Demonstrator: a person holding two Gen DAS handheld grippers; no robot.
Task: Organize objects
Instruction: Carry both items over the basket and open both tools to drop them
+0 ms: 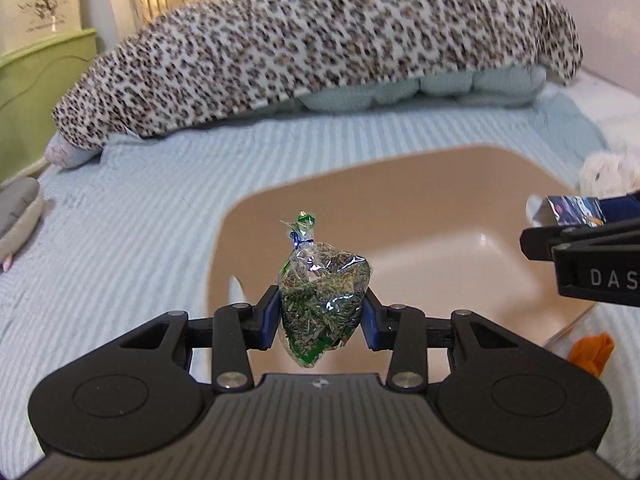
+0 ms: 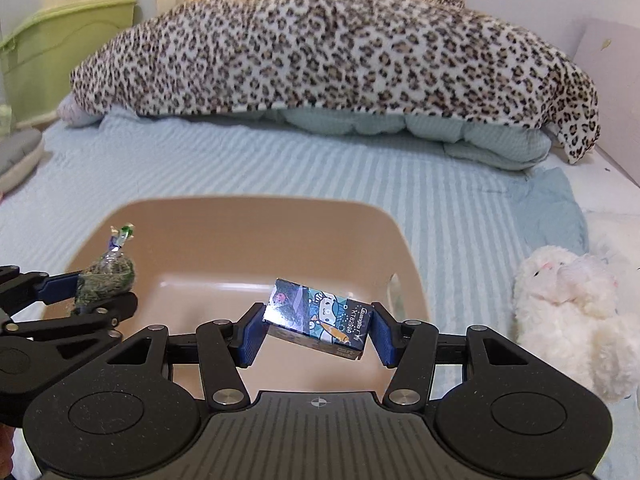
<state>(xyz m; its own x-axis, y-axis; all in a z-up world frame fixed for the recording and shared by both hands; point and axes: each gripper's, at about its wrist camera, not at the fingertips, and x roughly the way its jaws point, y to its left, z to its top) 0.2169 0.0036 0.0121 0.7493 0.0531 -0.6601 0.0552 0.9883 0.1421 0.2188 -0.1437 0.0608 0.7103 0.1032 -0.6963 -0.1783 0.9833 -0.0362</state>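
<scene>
My left gripper (image 1: 322,320) is shut on a small clear bag of dried green herbs (image 1: 322,300) tied at the top, held above the near edge of a tan plastic basin (image 1: 400,188). My right gripper (image 2: 316,330) is shut on a small dark blue cartoon-printed box (image 2: 318,318), tilted, above the same basin (image 2: 240,220). The left gripper with the herb bag (image 2: 106,280) shows at the left of the right wrist view. The right gripper and the box (image 1: 576,210) show at the right edge of the left wrist view.
The basin sits on a bed with a light blue striped cover (image 1: 140,220). A leopard-print blanket (image 2: 320,48) over a pale quilt lies behind. A white plush toy (image 2: 576,312) lies right of the basin. An orange item (image 1: 592,352) lies near its corner. A green bin (image 1: 36,92) stands at the left.
</scene>
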